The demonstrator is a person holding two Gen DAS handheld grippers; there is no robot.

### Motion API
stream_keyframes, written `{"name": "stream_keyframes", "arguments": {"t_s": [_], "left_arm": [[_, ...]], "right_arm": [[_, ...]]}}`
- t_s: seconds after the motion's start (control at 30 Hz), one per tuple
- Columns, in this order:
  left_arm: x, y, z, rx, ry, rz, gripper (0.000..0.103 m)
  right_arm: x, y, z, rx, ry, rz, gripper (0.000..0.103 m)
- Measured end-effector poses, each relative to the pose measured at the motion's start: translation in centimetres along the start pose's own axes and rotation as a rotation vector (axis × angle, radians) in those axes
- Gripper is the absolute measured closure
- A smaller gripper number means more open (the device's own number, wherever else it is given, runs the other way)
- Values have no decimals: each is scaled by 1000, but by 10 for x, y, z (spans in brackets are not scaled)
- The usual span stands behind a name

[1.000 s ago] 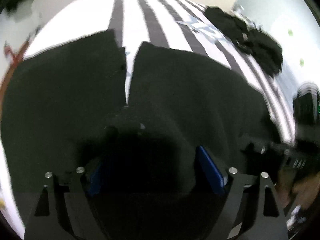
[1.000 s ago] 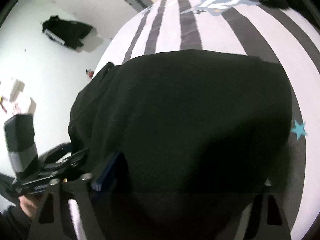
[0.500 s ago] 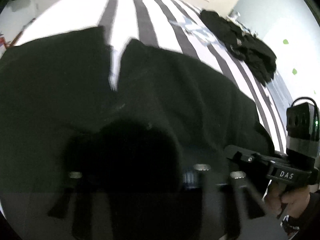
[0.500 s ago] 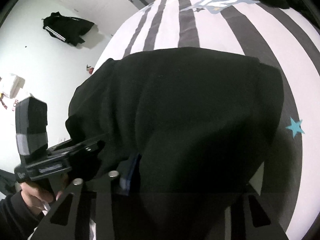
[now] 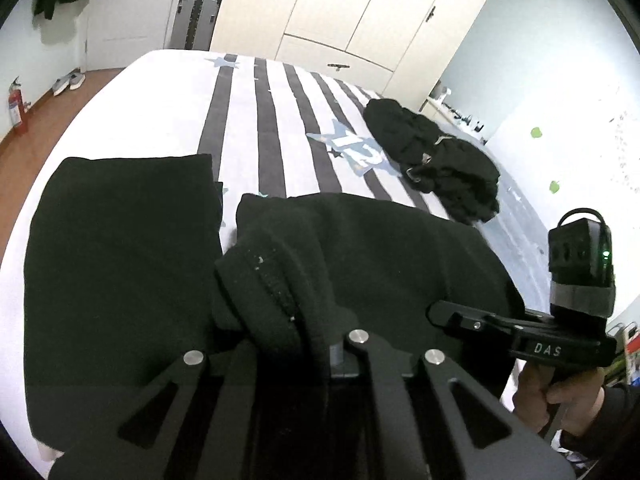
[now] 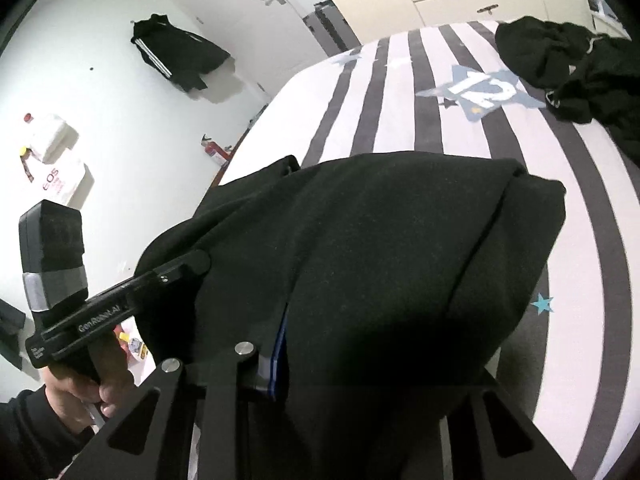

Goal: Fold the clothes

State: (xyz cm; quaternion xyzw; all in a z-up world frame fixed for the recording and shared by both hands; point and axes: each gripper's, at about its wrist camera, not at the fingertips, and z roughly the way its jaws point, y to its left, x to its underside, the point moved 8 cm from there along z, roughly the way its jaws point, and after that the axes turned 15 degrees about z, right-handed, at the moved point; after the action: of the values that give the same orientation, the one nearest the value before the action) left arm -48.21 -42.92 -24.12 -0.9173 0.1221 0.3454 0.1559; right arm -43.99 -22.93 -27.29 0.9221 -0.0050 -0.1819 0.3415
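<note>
On the striped bed (image 5: 168, 92) a black garment (image 5: 380, 248) lies near the front edge, its near hem bunched and raised off the cover, with a flat folded black piece (image 5: 120, 240) just beside it and a crumpled dark pile (image 5: 436, 160) well apart toward the wardrobe (image 5: 360, 12). The step in hand looks like the lift for a fold: both tools have just been closing onto the near hem. The left gripper (image 5: 316, 344) is clenched on a thick roll of the cloth; the right gripper (image 6: 360, 360) pinches the cloth too, one blue pad (image 6: 278, 356) showing at the fold. Next, I judge, both hands must carry the hem forward together, level, and lay it on the far edge without dragging the lower layer
</note>
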Motion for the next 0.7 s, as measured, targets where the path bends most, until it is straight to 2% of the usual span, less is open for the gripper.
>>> {"name": "stream_keyframes", "arguments": {"t_s": [0.07, 0.17, 0.2, 0.27, 0.3, 0.37, 0.4, 0.43, 0.47, 0.53, 0.6, 0.7], "left_arm": [[2, 1, -4, 12, 12, -32, 99], [21, 11, -1, 47, 96, -137, 98], [32, 13, 6, 51, 138, -160, 95], [64, 13, 28, 31, 254, -198, 75], [77, 15, 34, 14, 297, -218, 70], [100, 17, 40, -8, 349, -265, 48], [105, 18, 38, -19, 334, -279, 40], [105, 20, 31, -30, 287, -286, 27], [104, 21, 25, -50, 252, -280, 22], [101, 22, 17, -101, 217, -241, 20], [93, 21, 16, -107, 185, -215, 20], [75, 18, 27, -114, 166, -169, 20]], "right_arm": [[2, 8, -5, -7, 12, -2, 78], [-2, 18, -9, -2, 30, -24, 78], [-2, 18, -9, 9, 42, -31, 78], [-1, 6, -3, 42, 70, -28, 77], [1, -7, 2, 64, 94, -17, 78], [5, -39, 11, 111, 137, 25, 78], [6, -59, 12, 129, 147, 65, 78], [6, -73, 13, 131, 154, 97, 78], [6, -87, 14, 127, 161, 127, 78], [5, -95, 13, 117, 156, 130, 78], [5, -91, 15, 118, 144, 109, 77], [8, -89, 19, 120, 140, 111, 72]]}}
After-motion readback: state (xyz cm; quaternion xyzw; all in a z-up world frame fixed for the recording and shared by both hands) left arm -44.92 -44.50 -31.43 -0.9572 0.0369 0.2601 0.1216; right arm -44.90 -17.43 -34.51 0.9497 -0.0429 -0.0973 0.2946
